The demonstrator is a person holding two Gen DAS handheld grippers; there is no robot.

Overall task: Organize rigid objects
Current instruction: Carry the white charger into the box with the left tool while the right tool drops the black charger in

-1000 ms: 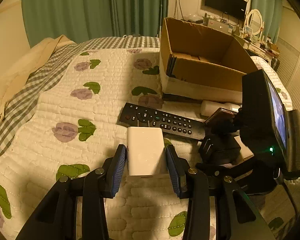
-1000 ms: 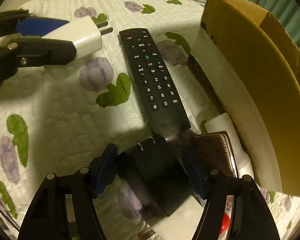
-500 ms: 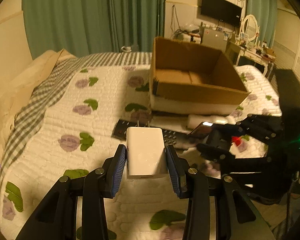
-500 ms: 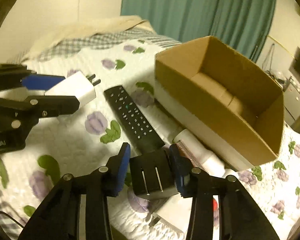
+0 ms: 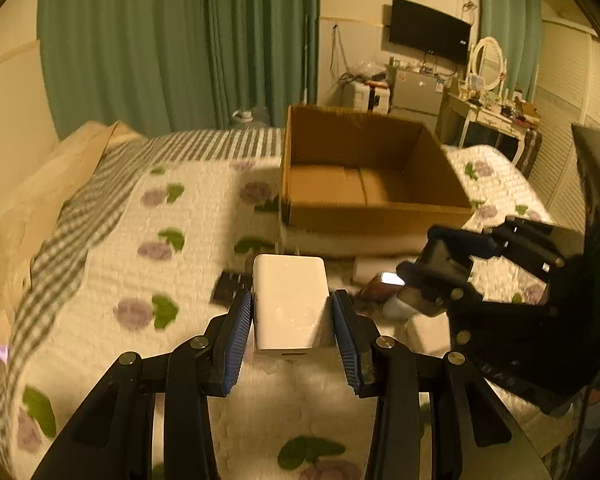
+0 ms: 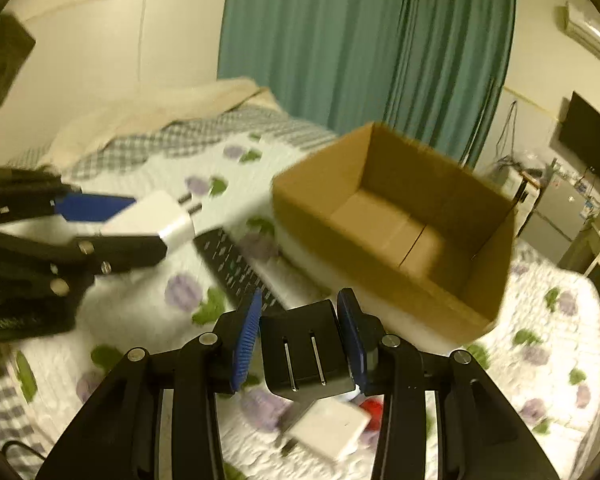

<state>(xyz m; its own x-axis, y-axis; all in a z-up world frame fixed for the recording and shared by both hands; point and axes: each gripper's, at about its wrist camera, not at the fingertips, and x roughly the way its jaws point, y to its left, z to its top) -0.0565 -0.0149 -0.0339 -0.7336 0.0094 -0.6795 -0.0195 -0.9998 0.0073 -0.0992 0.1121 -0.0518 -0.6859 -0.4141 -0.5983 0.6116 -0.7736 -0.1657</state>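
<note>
My left gripper (image 5: 292, 312) is shut on a white plug adapter (image 5: 289, 300), held above the quilt in front of an open cardboard box (image 5: 364, 184). My right gripper (image 6: 302, 336) is shut on a black plug adapter (image 6: 306, 354), its two prongs facing the camera, lifted above the bed. The box (image 6: 404, 232) lies ahead and to the right in the right wrist view. The left gripper with the white adapter (image 6: 152, 220) shows at the left of the right wrist view. The right gripper (image 5: 440, 264) shows at the right of the left wrist view.
A black remote (image 6: 236, 268) lies on the floral quilt (image 5: 112, 264) beside the box. A white charger (image 6: 328, 428) and a small red item (image 6: 370, 410) lie below my right gripper. A white tube (image 5: 370, 270) and brown wallet (image 5: 380, 286) lie by the box front.
Both grippers have risen from the quilt with their adapters. The right gripper closed on the black adapter and lifted it; the box now sits lower and farther in both views.
</note>
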